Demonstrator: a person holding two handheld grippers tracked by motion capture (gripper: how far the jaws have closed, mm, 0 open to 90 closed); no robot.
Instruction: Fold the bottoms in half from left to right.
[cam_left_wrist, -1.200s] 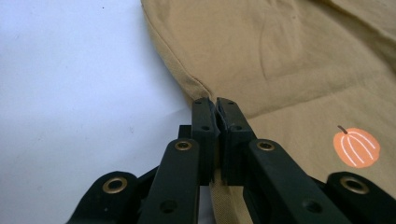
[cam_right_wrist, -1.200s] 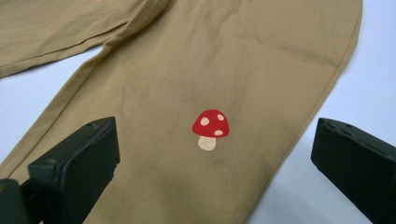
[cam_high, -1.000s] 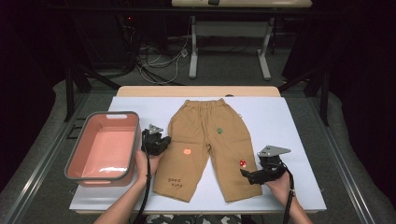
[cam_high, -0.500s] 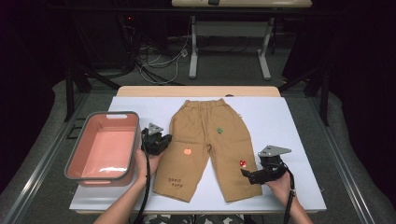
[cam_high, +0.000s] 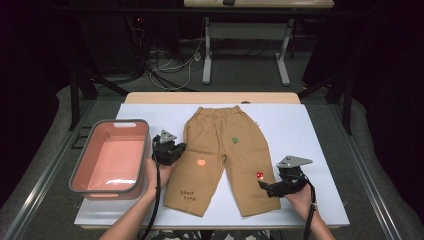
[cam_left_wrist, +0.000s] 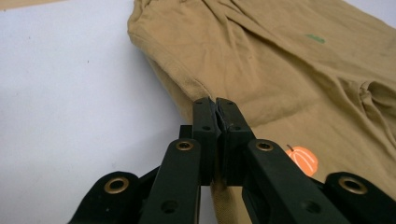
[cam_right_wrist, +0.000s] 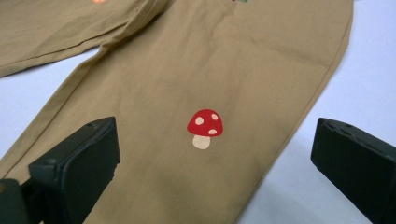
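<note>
Left gripper (cam_left_wrist: 215, 108): jaws pressed together with a thin fold of tan fabric pinched between the tips, at the outer side seam of the trousers (cam_high: 220, 155); the grip sits on the edge of the leg nearest the basin, just beside the orange pumpkin print (cam_left_wrist: 302, 160). Against the frames from a second and half a second ago, this gripper shows no visible shift in the high view: same spot at the seam, same closure. Right gripper (cam_right_wrist: 212, 154): jaws spread wide, nothing between the pads, one tip over the tan cloth and the other over the white table cover (cam_high: 310, 135), with the red mushroom print (cam_right_wrist: 204, 128) lying between them and untouched. In the high view the right gripper (cam_high: 272, 189) rests at the outer edge of the other leg, near its lower end; position matches the earlier frames. Trousers lie flat and front-up in the middle of the cover, waistband away from the person, both legs toward the person, a small green print (cam_high: 234, 140) near the crotch and lettering low on the left leg. Their outline is unchanged from the earlier frames, no lifted fold visible from above. Pink basin (cam_high: 82, 170) with grey rim stands at the left edge of the cover, just beside the left hand (cam_high: 156, 172), same place as before.
</note>
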